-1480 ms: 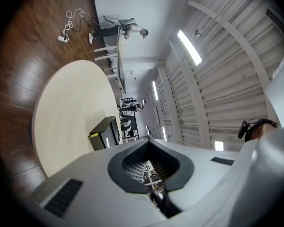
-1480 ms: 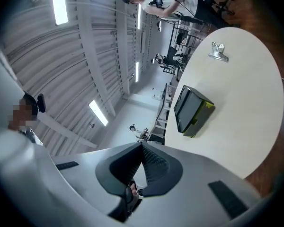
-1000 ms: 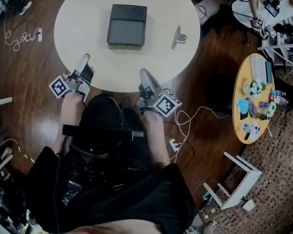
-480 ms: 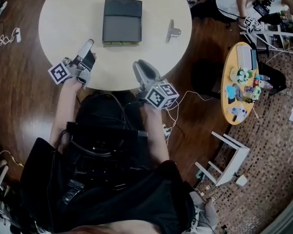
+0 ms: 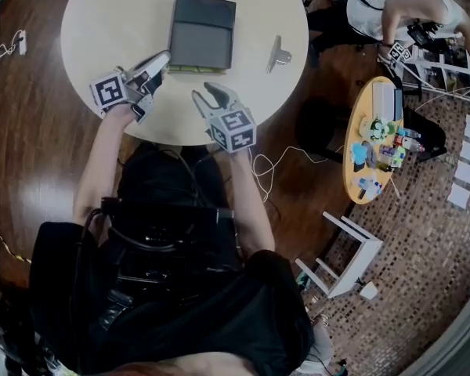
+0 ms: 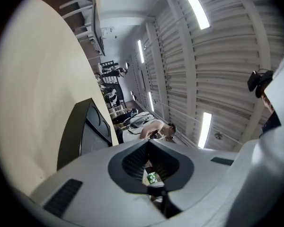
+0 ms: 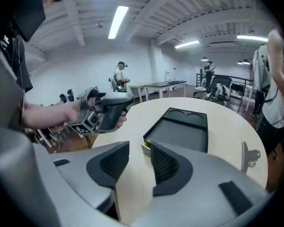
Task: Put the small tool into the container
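Observation:
A dark, flat, rectangular container [image 5: 202,34] lies closed on the round white table [image 5: 117,14]. The small metal tool [image 5: 279,55] rests to its right, apart from both grippers. My left gripper [image 5: 161,59] hovers shut at the container's near left corner, with the container's edge [image 6: 83,134] right beside its jaws [image 6: 149,143]. My right gripper [image 5: 210,94] is over the table's near edge and faces the container [image 7: 180,129] and the tool [image 7: 248,156]. Its jaws [image 7: 139,157] have just been opening, with nothing between them. The left gripper [image 7: 125,105] shows in the right gripper view.
A small yellow oval table [image 5: 359,120] with several colourful items stands to the right on the wooden floor. A white stool [image 5: 348,253] lies nearer. Cables [image 5: 270,171] trail below the table edge. Another person [image 5: 407,10] bends over at the top right.
Both grippers have moved forward over the table towards the container. The right gripper has rolled over and its jaws have parted.

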Available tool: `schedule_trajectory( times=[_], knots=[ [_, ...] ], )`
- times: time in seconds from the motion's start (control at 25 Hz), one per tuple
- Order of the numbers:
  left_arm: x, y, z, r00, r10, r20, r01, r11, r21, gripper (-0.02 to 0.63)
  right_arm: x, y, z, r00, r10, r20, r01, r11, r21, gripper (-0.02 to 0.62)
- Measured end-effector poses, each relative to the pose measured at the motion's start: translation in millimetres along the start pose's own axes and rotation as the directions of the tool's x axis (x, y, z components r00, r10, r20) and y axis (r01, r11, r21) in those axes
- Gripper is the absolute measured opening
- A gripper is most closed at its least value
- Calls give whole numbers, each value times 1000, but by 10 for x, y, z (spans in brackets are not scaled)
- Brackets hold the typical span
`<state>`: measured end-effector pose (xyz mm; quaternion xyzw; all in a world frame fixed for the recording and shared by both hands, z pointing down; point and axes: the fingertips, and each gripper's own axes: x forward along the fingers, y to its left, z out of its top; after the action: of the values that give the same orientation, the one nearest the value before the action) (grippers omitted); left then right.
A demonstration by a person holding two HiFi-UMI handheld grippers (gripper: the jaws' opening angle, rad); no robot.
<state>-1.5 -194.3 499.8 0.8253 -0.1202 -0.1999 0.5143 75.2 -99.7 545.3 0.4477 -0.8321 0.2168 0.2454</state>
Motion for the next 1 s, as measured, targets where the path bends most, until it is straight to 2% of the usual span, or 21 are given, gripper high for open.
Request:
schedule_trajectory(
  times=[0.12,0.2,0.4,0.6,0.72,0.88,1.0],
  knots=[
    [201,145,-23,998,20,-61,-17,999,47,-6,250,-56,-138,998,19,-67,-26,994,-108,152],
    [314,269,-50,992,74,-105,-64,994,90,-6,385,-131,-226,993,22,-112,-43,982,-185,152],
    [538,594,-163,964,197,-178,-161,967,197,-6,636,-289,-478,970,15,-244,-104,928,-357,152],
    [710,714,-349,939,197,-282,-158,975,153,-6,910,-294,-586,954,7,-300,-159,860,-485,152],
    [772,798,-416,930,192,-313,-154,978,141,-6,1004,-319,-630,950,8,-313,-177,837,-517,152],
    [750,974,-413,915,231,-330,-190,970,153,-7,1118,-277,-672,943,28,-331,-212,818,-534,150],
    [774,1012,-427,914,229,-335,-192,971,139,-6,1181,-263,-726,935,24,-353,-234,792,-564,144]
  ],
)
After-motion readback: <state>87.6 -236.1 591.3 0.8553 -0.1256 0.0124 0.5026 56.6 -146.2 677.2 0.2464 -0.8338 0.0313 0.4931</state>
